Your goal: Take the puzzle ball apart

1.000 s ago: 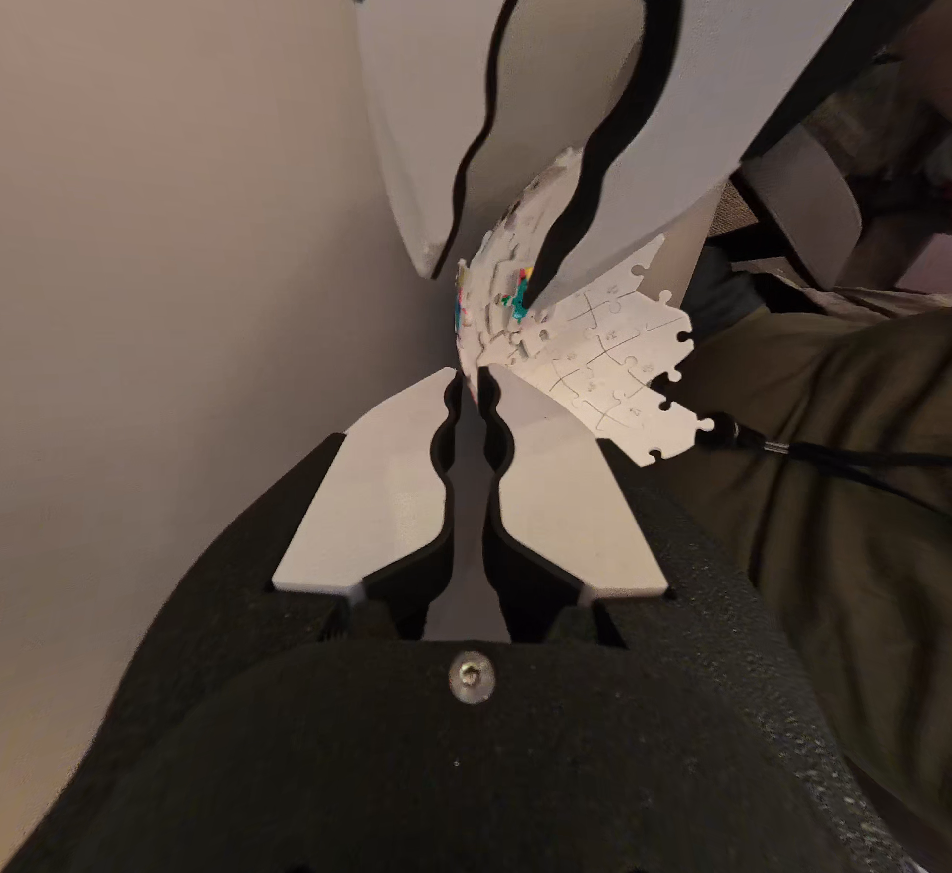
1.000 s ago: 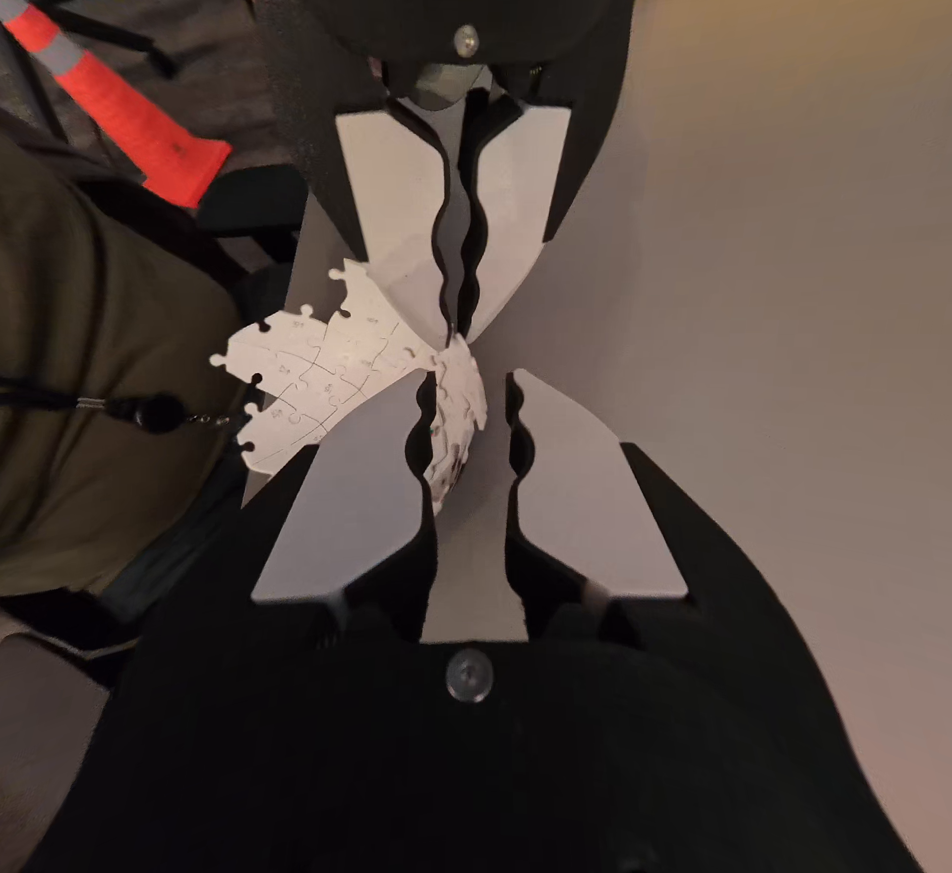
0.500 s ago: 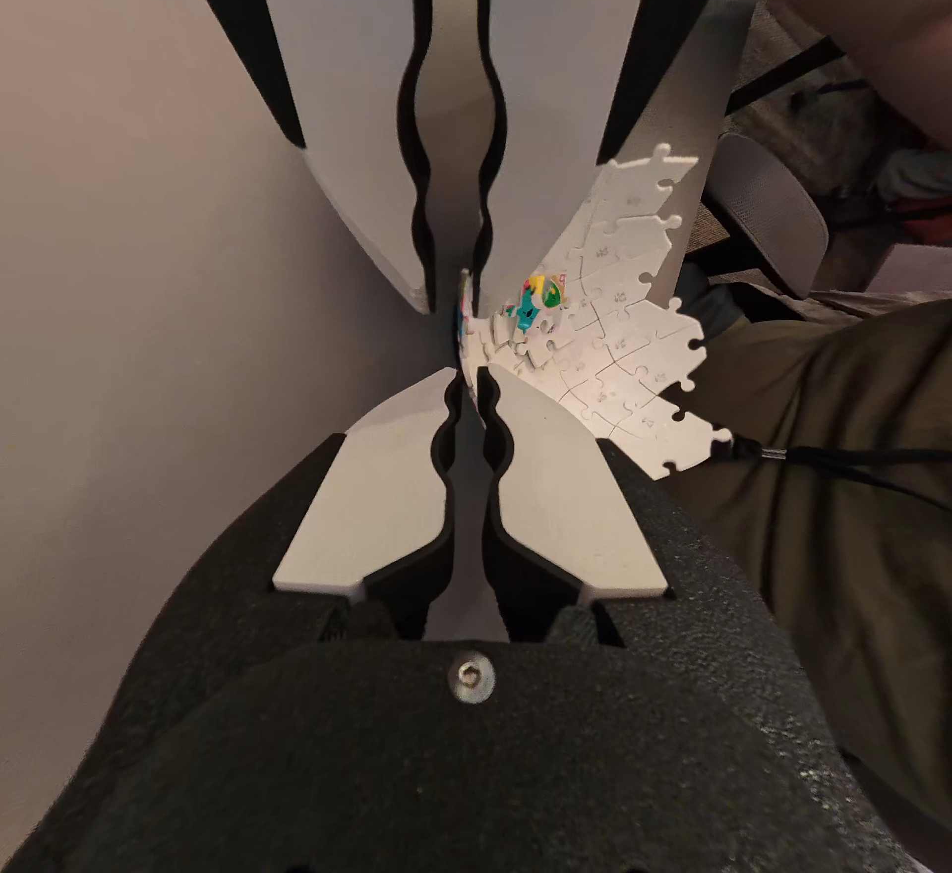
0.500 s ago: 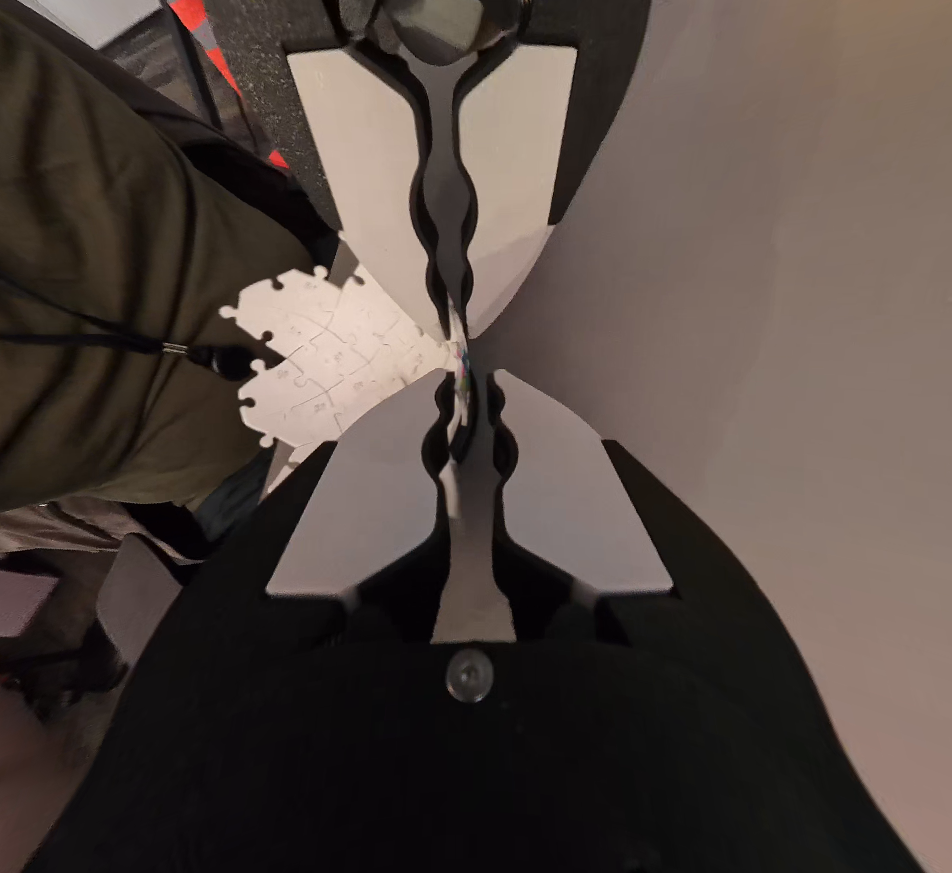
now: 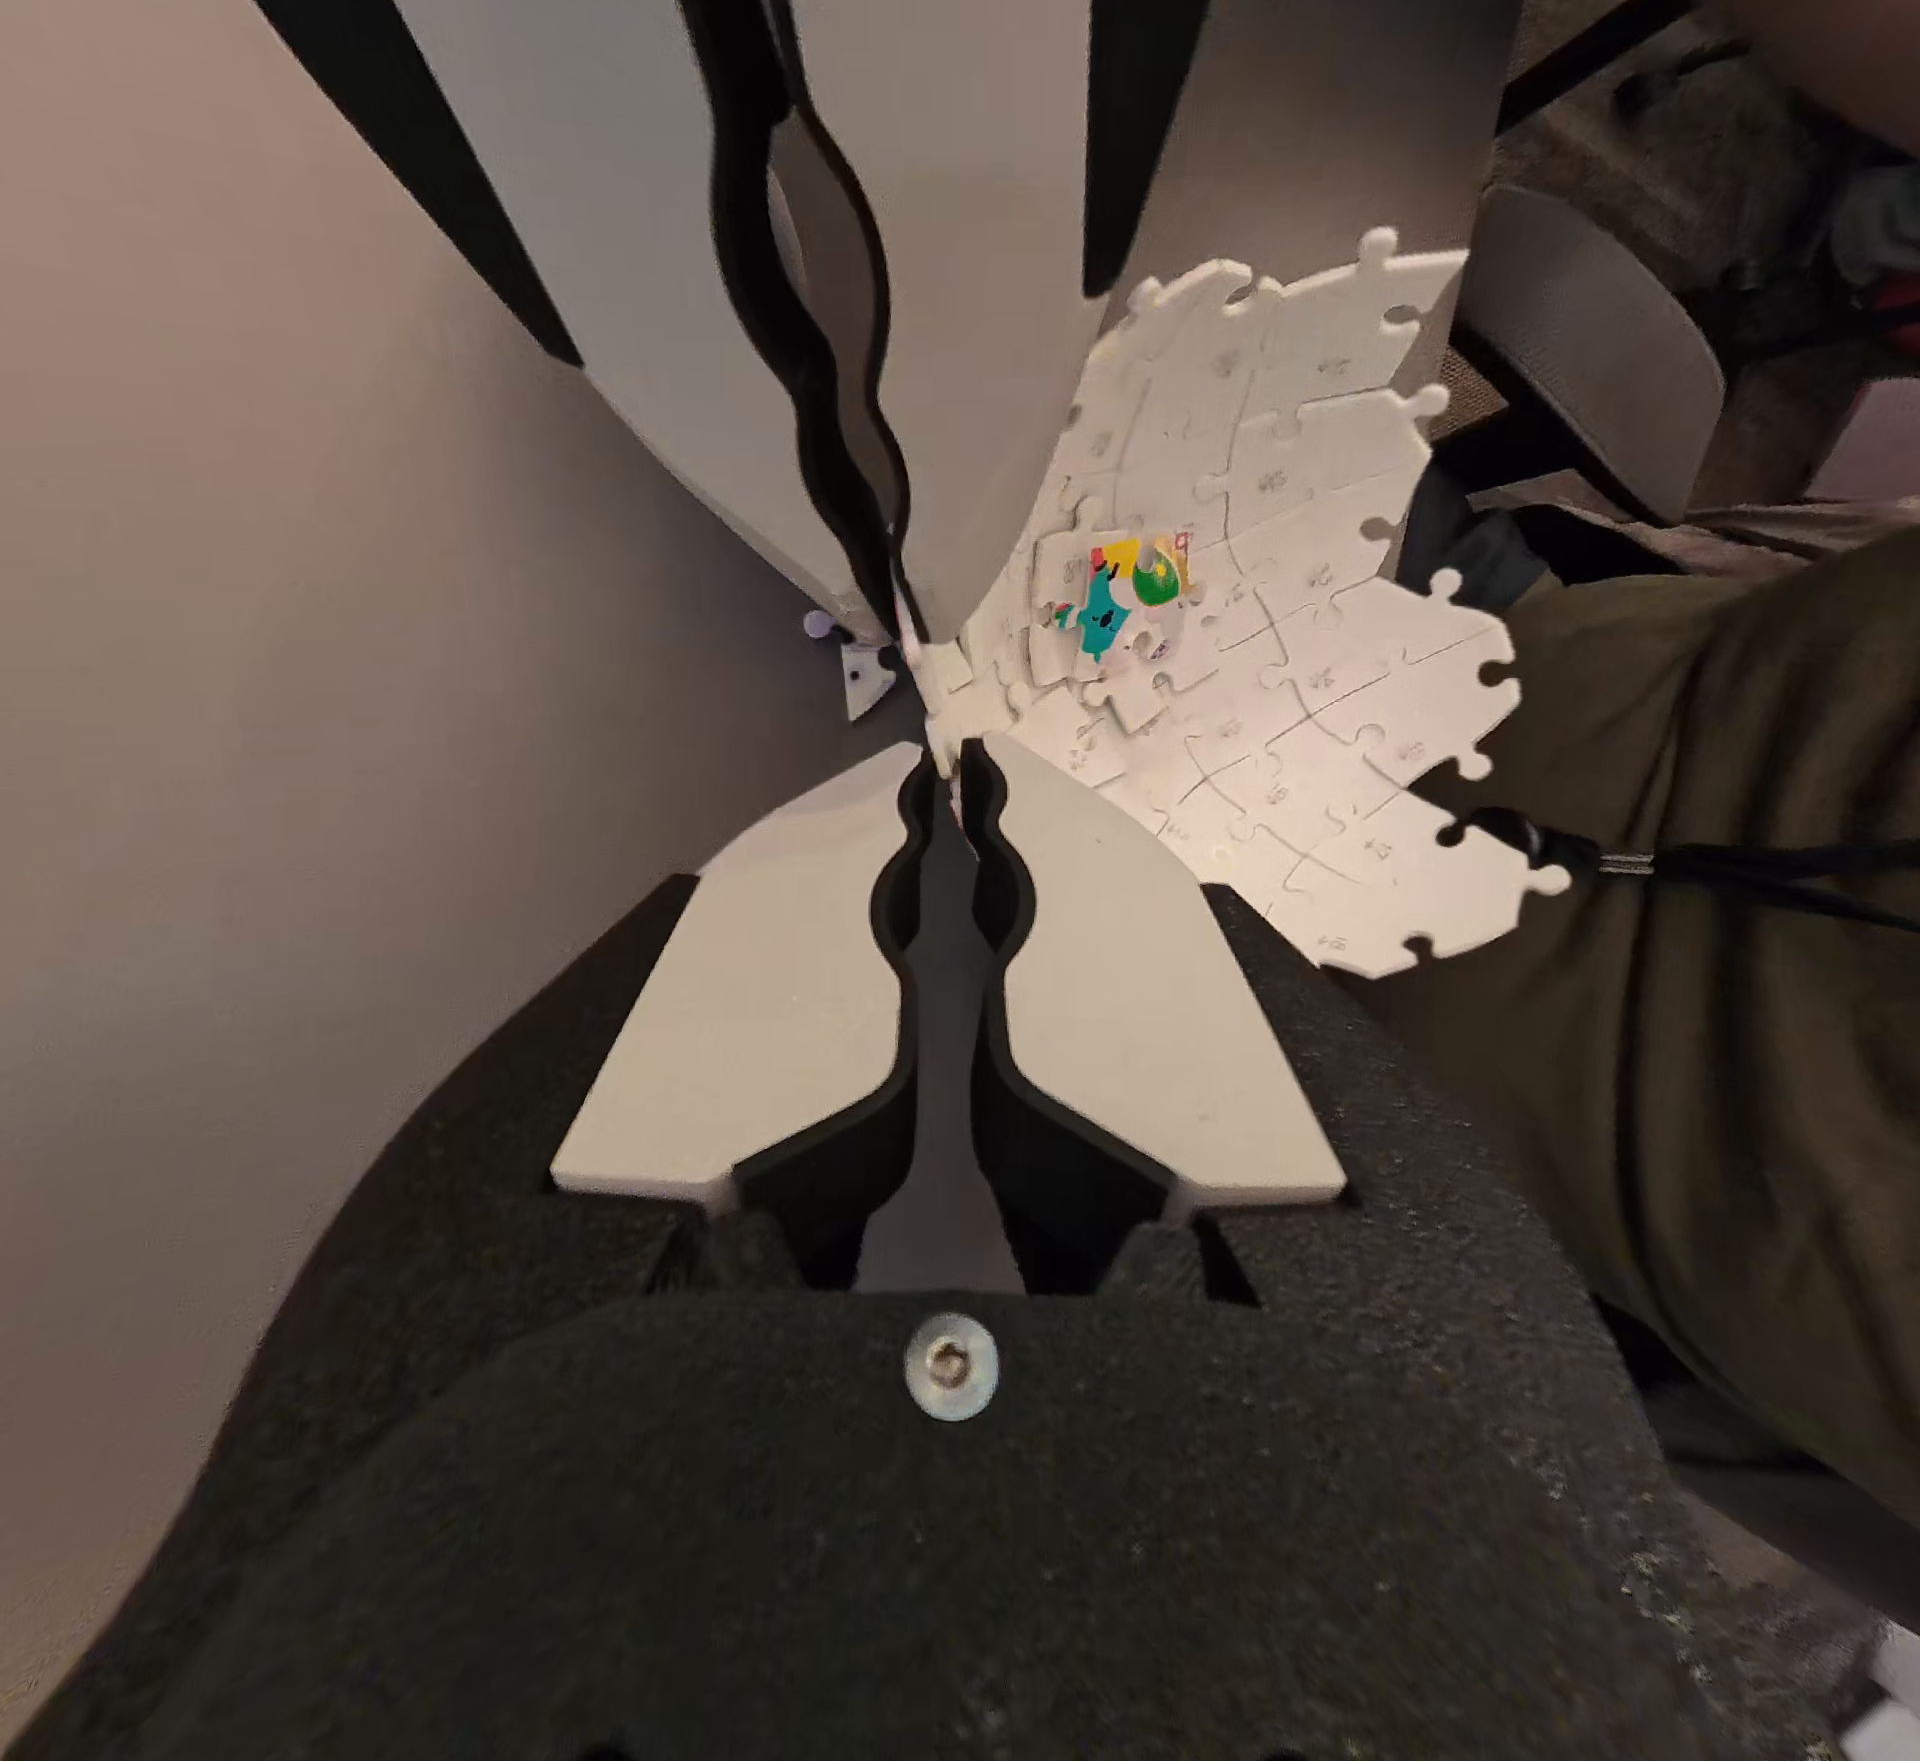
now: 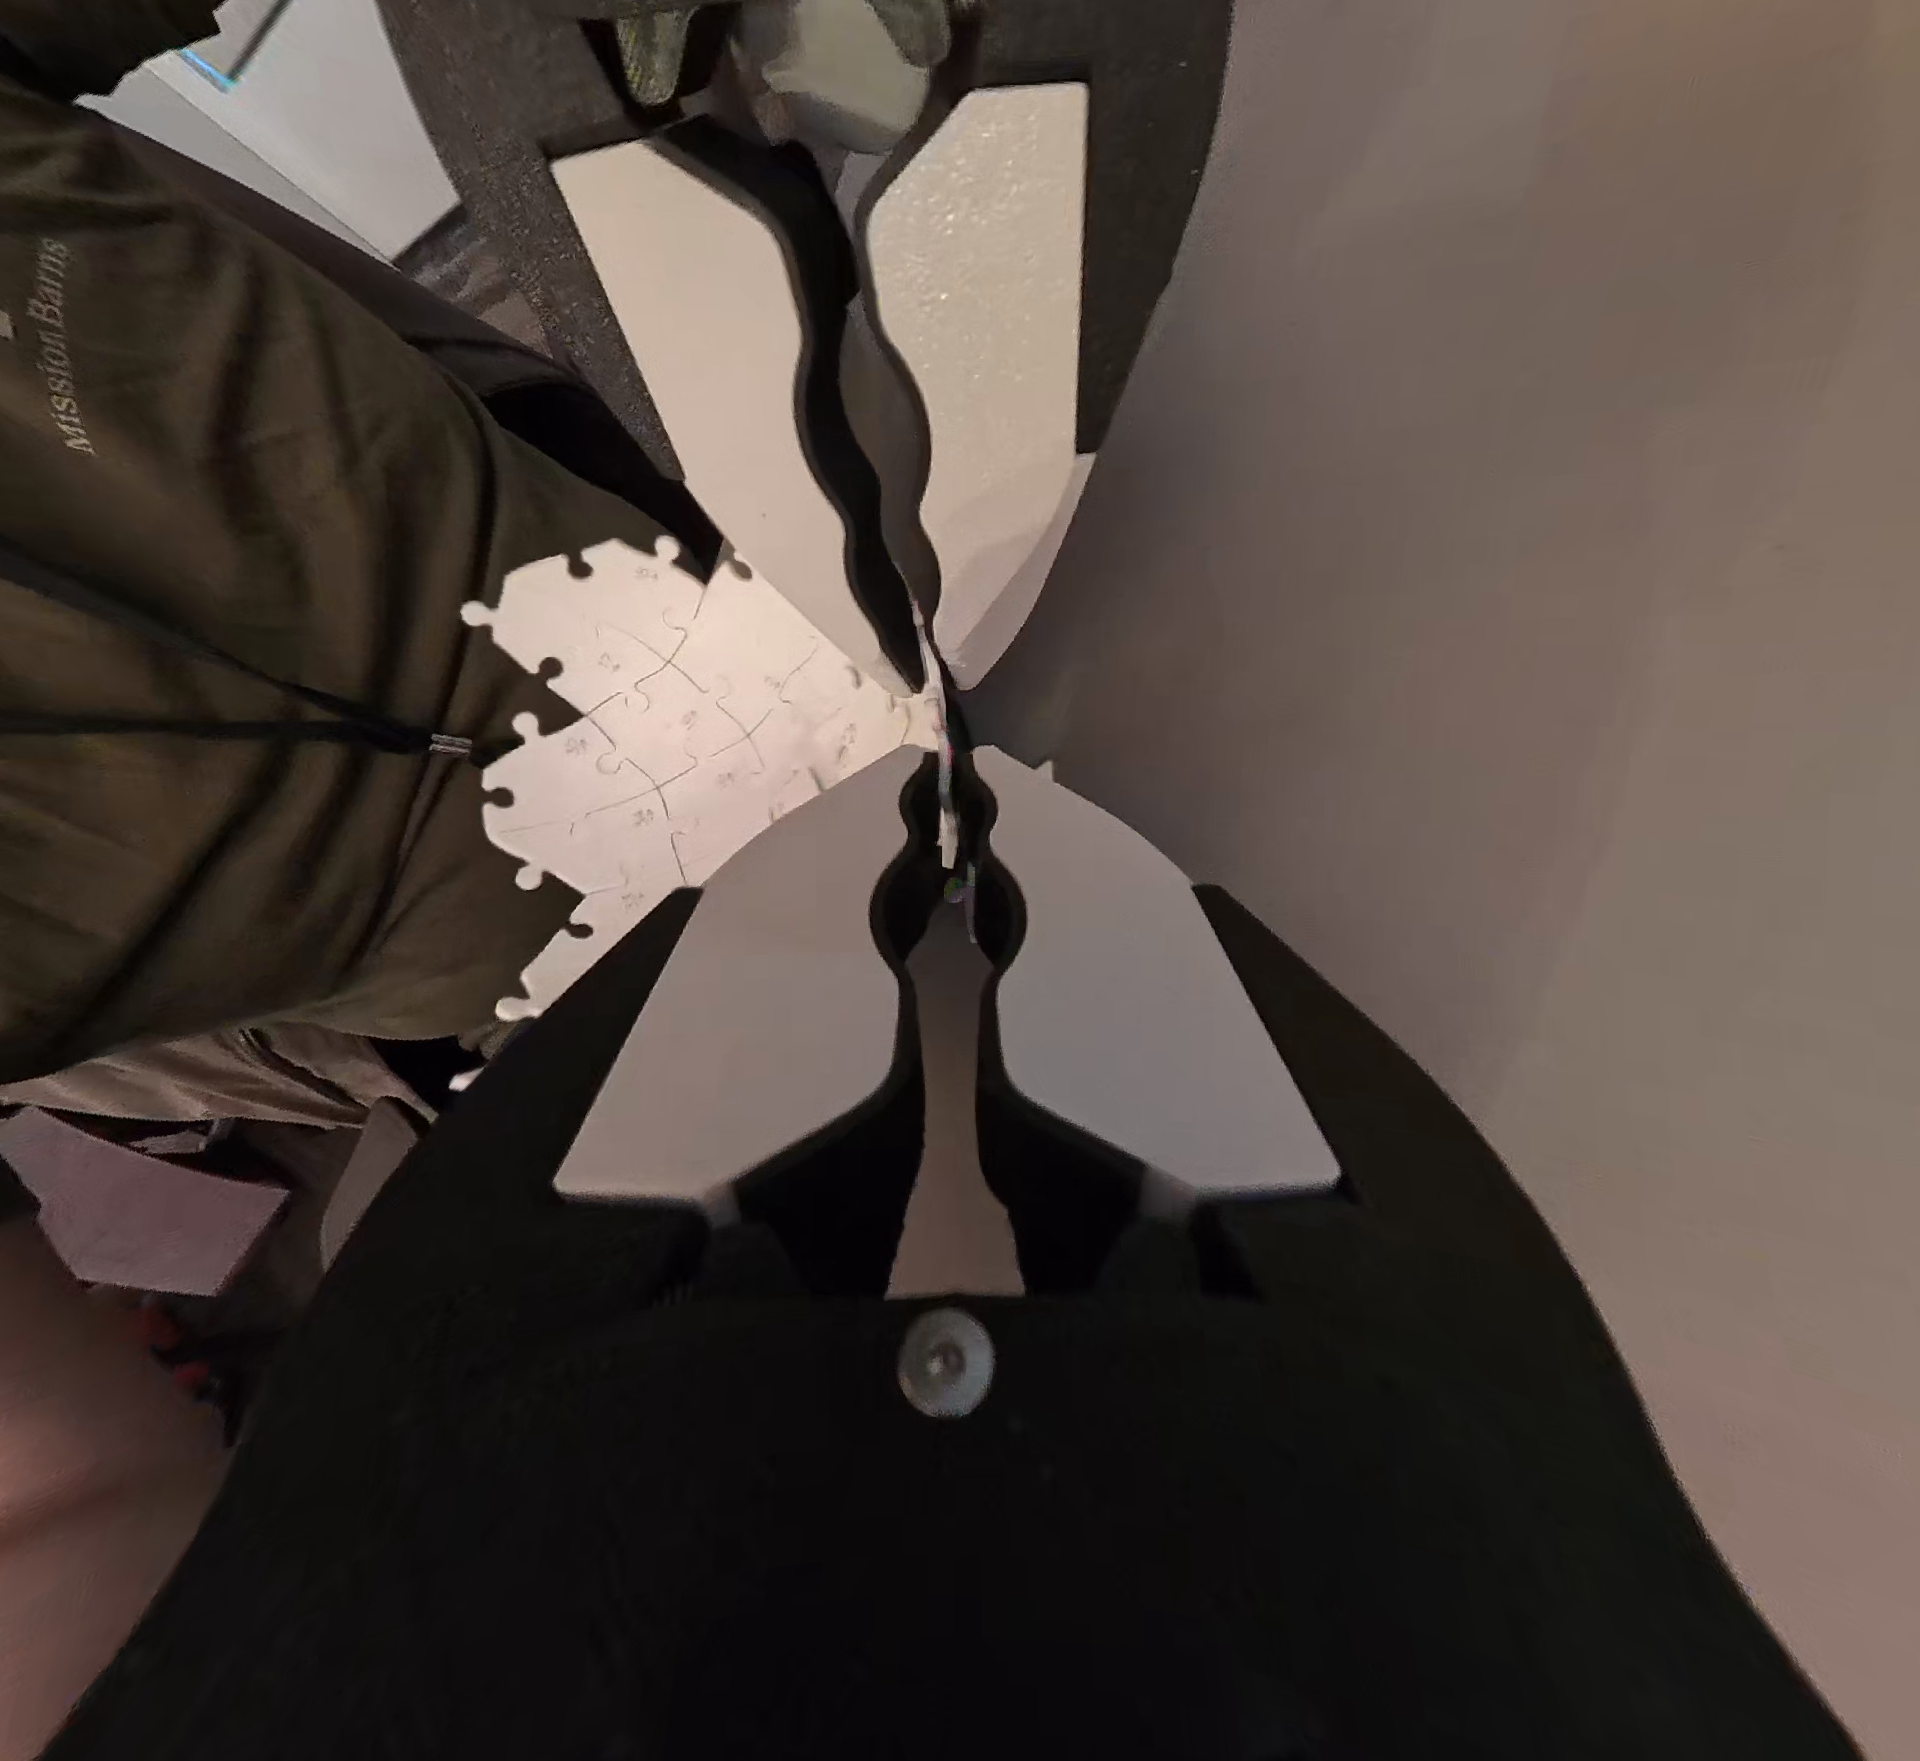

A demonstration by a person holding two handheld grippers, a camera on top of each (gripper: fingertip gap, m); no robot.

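The puzzle ball is now a curved white shell of interlocked pieces [image 5: 1309,631], its blank inner side showing, with a small coloured patch [image 5: 1127,594]. My left gripper [image 5: 943,757] is shut on the shell's near edge. My right gripper [image 5: 899,636] comes in from above, tip to tip with the left, and is shut on the same edge. In the right wrist view, my right gripper [image 6: 951,771] pinches a thin coloured piece edge. The left gripper [image 6: 925,662] faces it from the top, and the shell [image 6: 665,724] fans out to the left.
The grey table surface [image 5: 312,568] lies behind and to the left. A small pale loose bit [image 5: 862,685] lies on it near the tips. A person's olive jacket [image 5: 1714,1036] with a black cord [image 5: 1766,864] and a grey chair [image 5: 1590,340] are on the right. Left and right tips are no more than a few centimetres apart.
My right gripper was open around the shell's edge and has shut on it. It swung round to face the left gripper tip to tip. The left gripper kept its hold.
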